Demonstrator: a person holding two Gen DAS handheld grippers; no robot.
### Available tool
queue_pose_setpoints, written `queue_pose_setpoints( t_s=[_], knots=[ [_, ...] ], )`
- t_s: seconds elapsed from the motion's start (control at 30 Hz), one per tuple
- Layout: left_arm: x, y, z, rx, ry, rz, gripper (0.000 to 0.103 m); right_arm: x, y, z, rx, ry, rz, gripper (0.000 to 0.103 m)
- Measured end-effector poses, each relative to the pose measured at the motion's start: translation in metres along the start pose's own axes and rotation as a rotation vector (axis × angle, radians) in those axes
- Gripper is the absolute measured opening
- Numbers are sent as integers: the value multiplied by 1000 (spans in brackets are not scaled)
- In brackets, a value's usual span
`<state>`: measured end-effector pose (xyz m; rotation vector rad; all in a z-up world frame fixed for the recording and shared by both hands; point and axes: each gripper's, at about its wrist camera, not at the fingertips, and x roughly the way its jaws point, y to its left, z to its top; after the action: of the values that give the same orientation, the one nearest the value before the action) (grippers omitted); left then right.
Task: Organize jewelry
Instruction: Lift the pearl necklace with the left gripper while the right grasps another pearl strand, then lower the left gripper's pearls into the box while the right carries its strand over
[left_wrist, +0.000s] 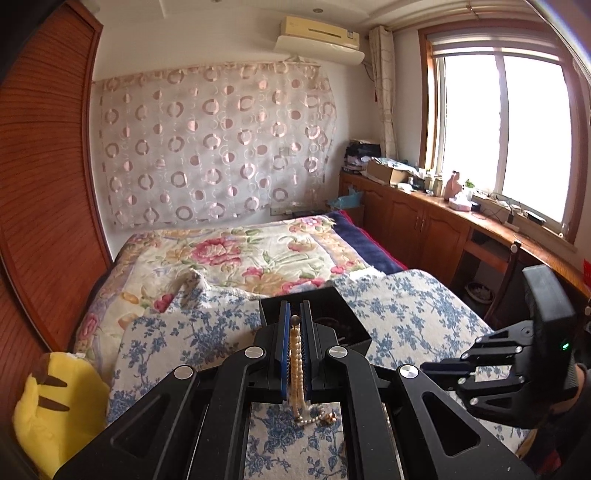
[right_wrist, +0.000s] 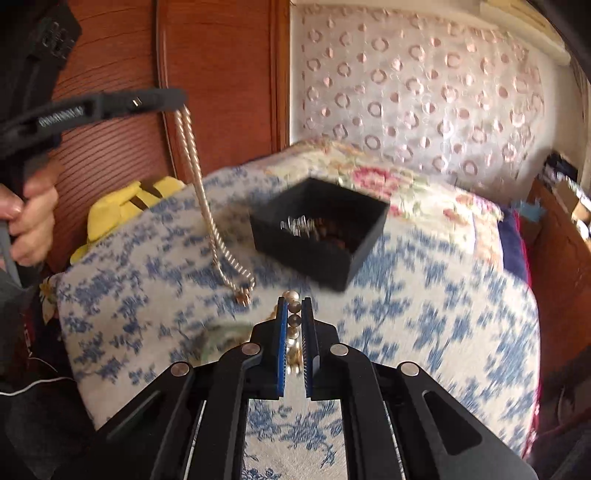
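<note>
Lifting two pearl strands clear, I held one pinched tight in each gripper.
Next, I judged, both needed carrying to the black box on the far bedspread.

Left gripper gripped the pearl necklace; right gripper gripped the bead strand.

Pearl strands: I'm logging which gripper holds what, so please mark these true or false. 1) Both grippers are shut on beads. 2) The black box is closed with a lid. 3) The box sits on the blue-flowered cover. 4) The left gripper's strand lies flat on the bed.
1) True: the left gripper clamps a pearl strand, and the right gripper pinches larger beads.
2) False: the black box is open, with jewelry inside.
3) True: it rests on the blue-flowered cover.
4) False: it hangs from the pads.
</note>
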<state>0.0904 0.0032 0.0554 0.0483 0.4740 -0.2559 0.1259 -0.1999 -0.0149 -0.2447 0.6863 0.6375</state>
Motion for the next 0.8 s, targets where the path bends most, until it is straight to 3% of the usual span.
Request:
queue_pose_setpoints(
  t_s=[0.4,0.8],
  knots=[
    [-7,-2,30,25,-48,-4,5,-43,-1,60,-54,-119,-52,8],
    [0,-1,47,32,-58,4,5,-69,-13,94,-53,-212,-110,8]
  ],
)
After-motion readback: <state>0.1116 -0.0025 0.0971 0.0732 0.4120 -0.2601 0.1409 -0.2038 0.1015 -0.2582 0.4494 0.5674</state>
